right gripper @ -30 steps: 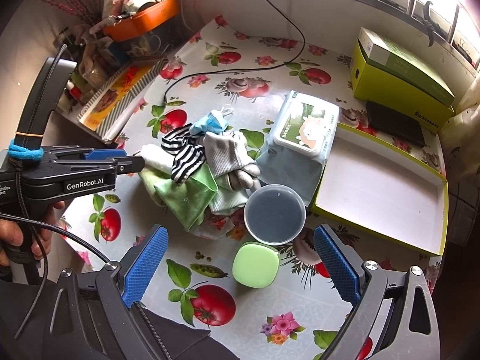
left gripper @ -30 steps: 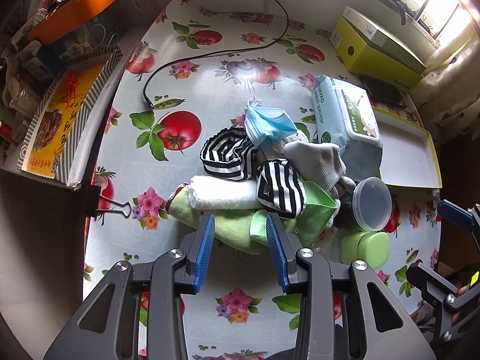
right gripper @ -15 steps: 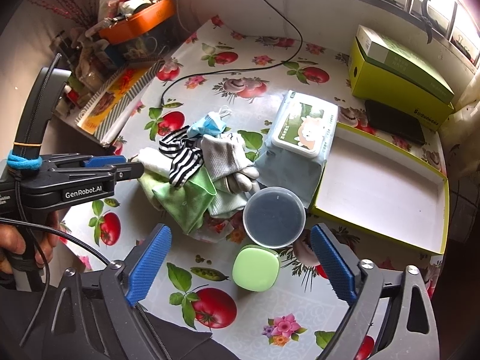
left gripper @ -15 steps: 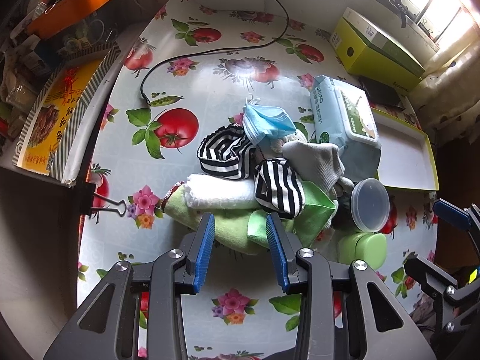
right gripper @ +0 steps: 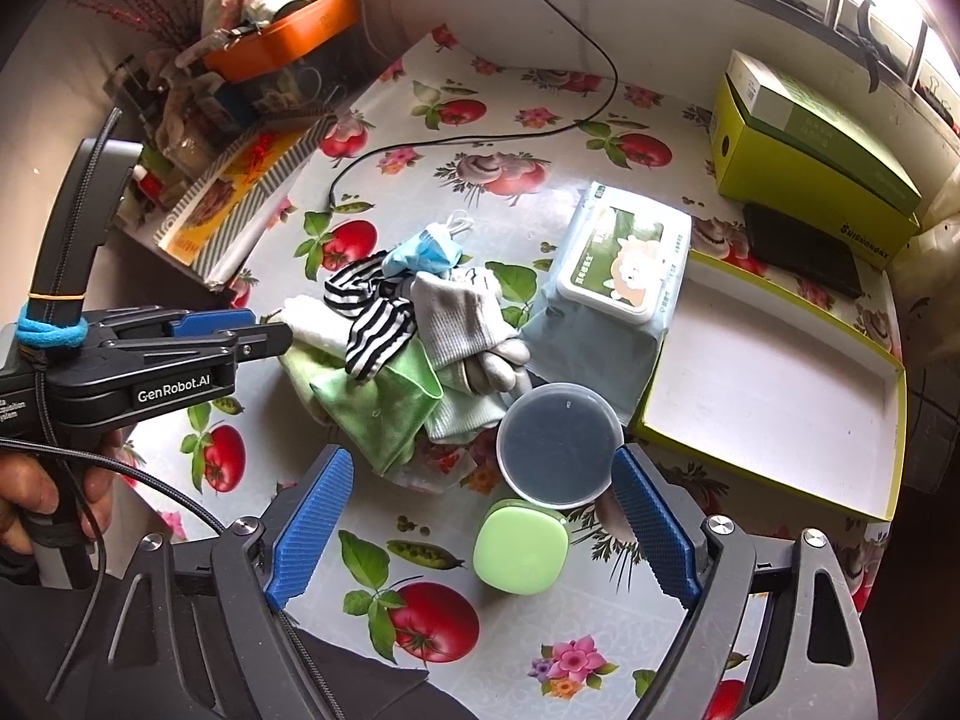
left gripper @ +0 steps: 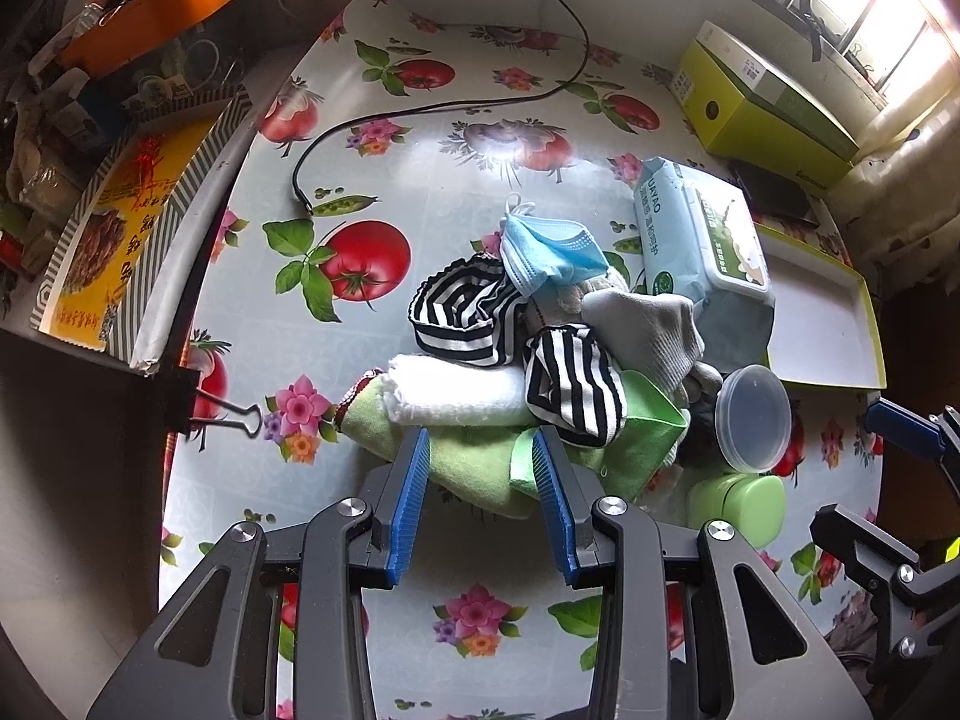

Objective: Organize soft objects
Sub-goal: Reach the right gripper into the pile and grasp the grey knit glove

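A pile of soft things lies mid-table: a green cloth (left gripper: pixel 480 468) (right gripper: pixel 384 408), a white towel (left gripper: pixel 456 390), striped fabric (left gripper: pixel 462 312) (right gripper: pixel 372 324), a grey sock (left gripper: pixel 648 324) (right gripper: pixel 456 318) and a blue face mask (left gripper: pixel 552 252) (right gripper: pixel 420 252). My left gripper (left gripper: pixel 480 450) is open, its blue fingertips over the near edge of the green cloth; it also shows in the right wrist view (right gripper: pixel 264 336). My right gripper (right gripper: pixel 480 480) is wide open above a round lidded tub (right gripper: pixel 558 444) and a green case (right gripper: pixel 522 546).
A wet-wipes pack (left gripper: pixel 702 240) (right gripper: pixel 624 258) lies right of the pile, beside an open yellow-green tray (right gripper: pixel 768 384). A green box (right gripper: pixel 804 144) stands at the back right. A black cable (left gripper: pixel 420 108) crosses the table. Cluttered shelves and a binder clip (left gripper: pixel 210 414) border the left edge.
My left gripper has edged forward, so its fingertips now overlap the green cloth's near edge. My right gripper has moved slightly closer to the tub. The pile has not moved.
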Tool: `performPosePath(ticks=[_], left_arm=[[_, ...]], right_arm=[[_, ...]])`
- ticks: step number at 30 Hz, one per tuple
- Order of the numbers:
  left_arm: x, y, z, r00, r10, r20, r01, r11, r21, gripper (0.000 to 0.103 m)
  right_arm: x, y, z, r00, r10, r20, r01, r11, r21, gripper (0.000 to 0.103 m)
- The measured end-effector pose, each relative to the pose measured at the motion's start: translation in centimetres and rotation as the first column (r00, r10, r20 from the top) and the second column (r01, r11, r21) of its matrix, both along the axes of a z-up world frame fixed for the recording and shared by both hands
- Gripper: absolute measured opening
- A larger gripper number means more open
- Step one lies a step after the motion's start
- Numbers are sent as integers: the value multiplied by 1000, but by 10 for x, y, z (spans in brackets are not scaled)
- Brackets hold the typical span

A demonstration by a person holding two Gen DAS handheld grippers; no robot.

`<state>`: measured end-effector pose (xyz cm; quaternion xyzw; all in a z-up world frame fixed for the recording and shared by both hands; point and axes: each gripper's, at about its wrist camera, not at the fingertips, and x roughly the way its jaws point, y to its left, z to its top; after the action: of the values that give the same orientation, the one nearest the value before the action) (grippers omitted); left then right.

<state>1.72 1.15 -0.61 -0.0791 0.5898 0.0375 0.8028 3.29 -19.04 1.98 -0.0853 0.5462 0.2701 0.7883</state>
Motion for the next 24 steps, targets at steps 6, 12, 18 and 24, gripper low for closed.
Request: performPosePath(ticks=[6,12,18,24], left_arm=[[1,4,-3,1000,10,-6,-10,1000,-4,37],[2,8,-9,999,22,-23,-23,1000,-14,37],[4,15,-16,998,36,-42,-38,999,-24,37],[3,30,-23,996,80,-49,-83,995,-53,37]], right_arm=[[3,4,-1,1000,9,-4,-9,1000,-2,89],[10,13,-4,1000,29,-10,-29,1000,2,89],[17,22,-7,999,46,-20,-46,999,10,87],[29,36,-13,997,78,-27,-78,997,11,78]])
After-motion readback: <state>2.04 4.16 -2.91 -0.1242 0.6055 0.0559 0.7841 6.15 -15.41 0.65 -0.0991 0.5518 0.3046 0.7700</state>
